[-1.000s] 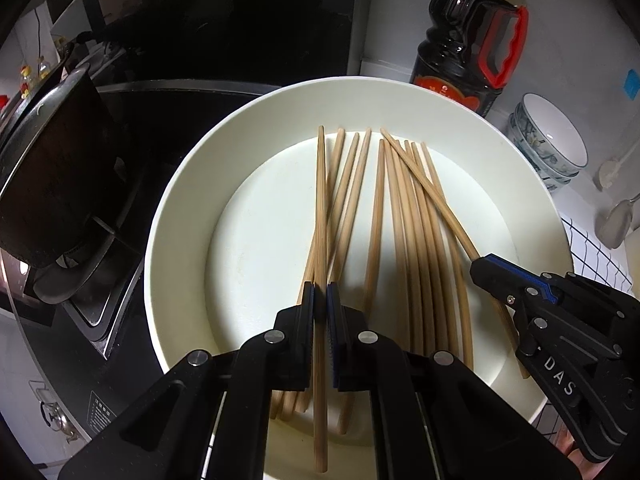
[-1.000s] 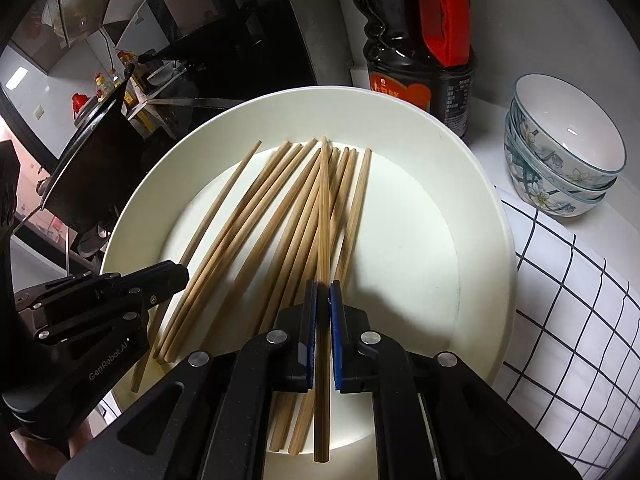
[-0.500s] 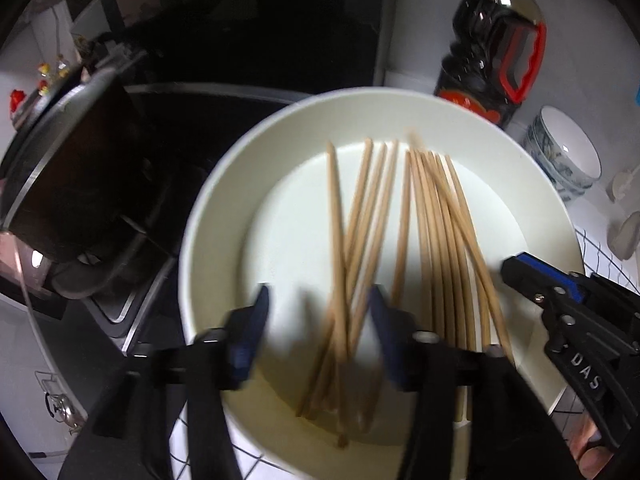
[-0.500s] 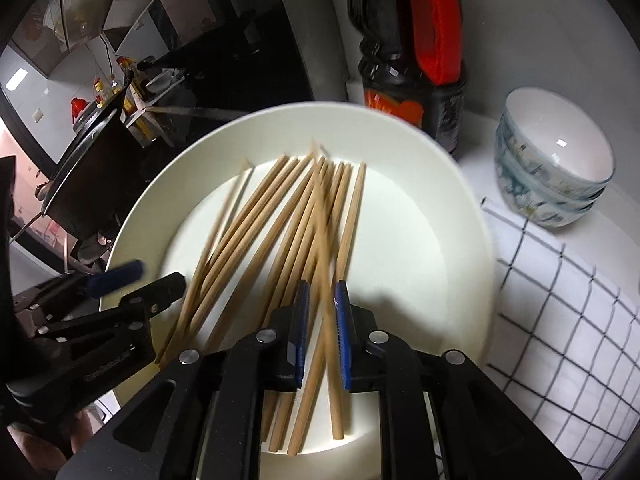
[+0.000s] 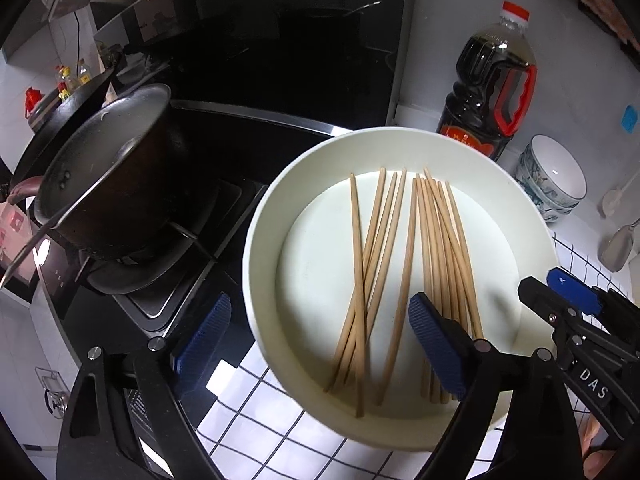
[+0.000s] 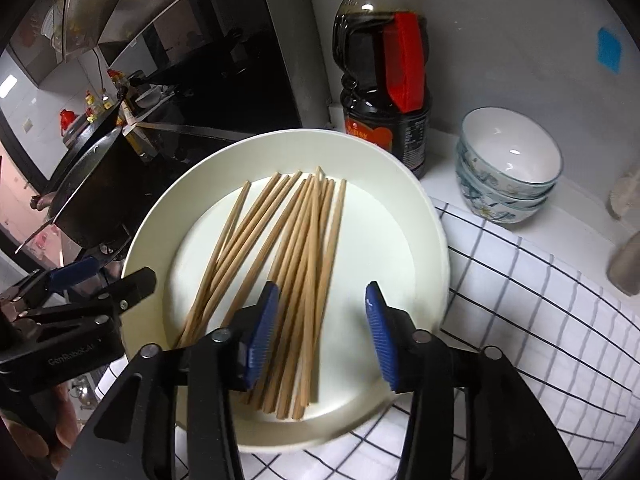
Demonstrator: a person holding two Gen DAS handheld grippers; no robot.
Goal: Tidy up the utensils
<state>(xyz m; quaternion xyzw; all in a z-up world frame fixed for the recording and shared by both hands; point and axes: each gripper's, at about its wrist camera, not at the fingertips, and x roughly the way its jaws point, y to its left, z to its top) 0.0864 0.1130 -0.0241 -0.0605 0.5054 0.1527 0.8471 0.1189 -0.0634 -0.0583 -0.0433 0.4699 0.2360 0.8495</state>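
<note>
1. Chopsticks: a batch of long, light-brown wooden chopsticks (image 5: pixel 404 268) lies flat inside the round, cream-white, raised-rim plate (image 5: pixel 264 216), the landmark for all positions below. They fan out from the near rim toward the far rim, some crossing.
2. Left gripper (image 5: pixel 318 344): black frame with blue ribbed pads, above the plate's near rim. Its jaws are opening and stand wide apart; one pad is outside the left rim, the other over the chopsticks. Nothing is clamped.
3. Right gripper (image 6: pixel 322 328): same build, above the plate's near rim, to the right of the left gripper. Its jaws are opening; several chopstick ends show between the pads, but the pads do not press on them.
4. Surroundings: a dark metal pot (image 5: pixel 108 184) stands left of the plate; a dark sauce bottle with a red handle (image 6: pixel 386 80) stands behind it; stacked patterned bowls (image 6: pixel 508 168) sit to the right; a white checked cloth (image 6: pixel 540 312) lies under the near rim.
5. Step in hand, as judged: release, with both grippers letting go of single chopsticks.
6. Next move, as judged: choose another stray chopstick, centre the pads on it, and close gently so that neighbours stay undisturbed.
</note>
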